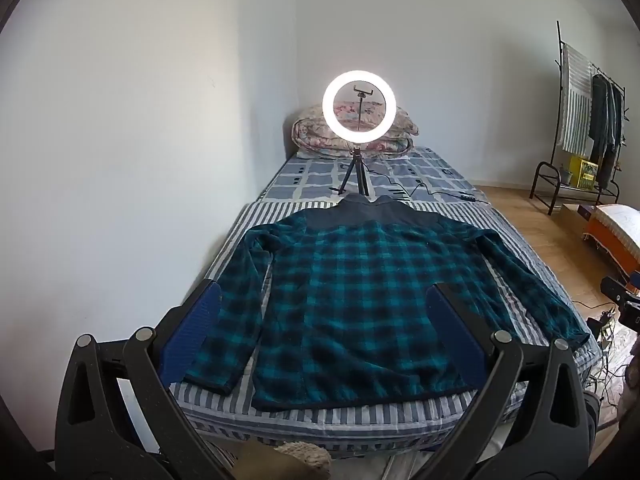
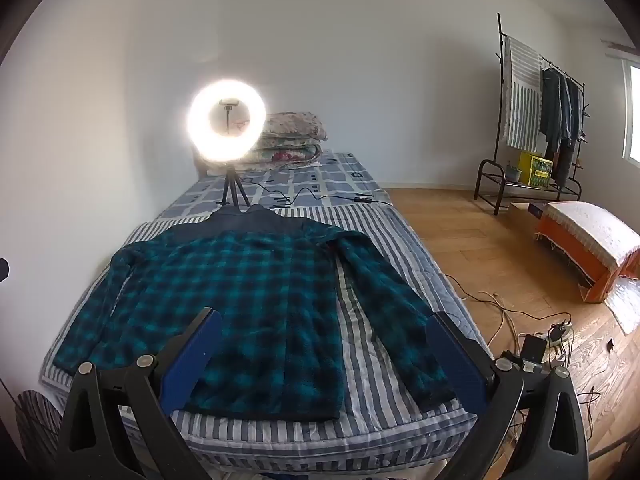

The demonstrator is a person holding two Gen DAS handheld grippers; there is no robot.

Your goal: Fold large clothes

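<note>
Soft, even room brightness; strongest glow from ring light [image 2: 226, 121] far ahead of the tongs, blooming into glare in right wrist view, crisper in left [image 1: 359, 106]. Heavy fisheye bending and dark vignette at corners. Mild softness overall, faint shadows.

Ring light [image 2: 227, 121] glare hides its phone clamp.

Home bedroom, bed [image 2: 372, 240] lying against white wall, folded quilts [image 2: 292, 136] sitting at its head, clothes rack [image 2: 540, 120] standing beyond its foot-side floor.
</note>
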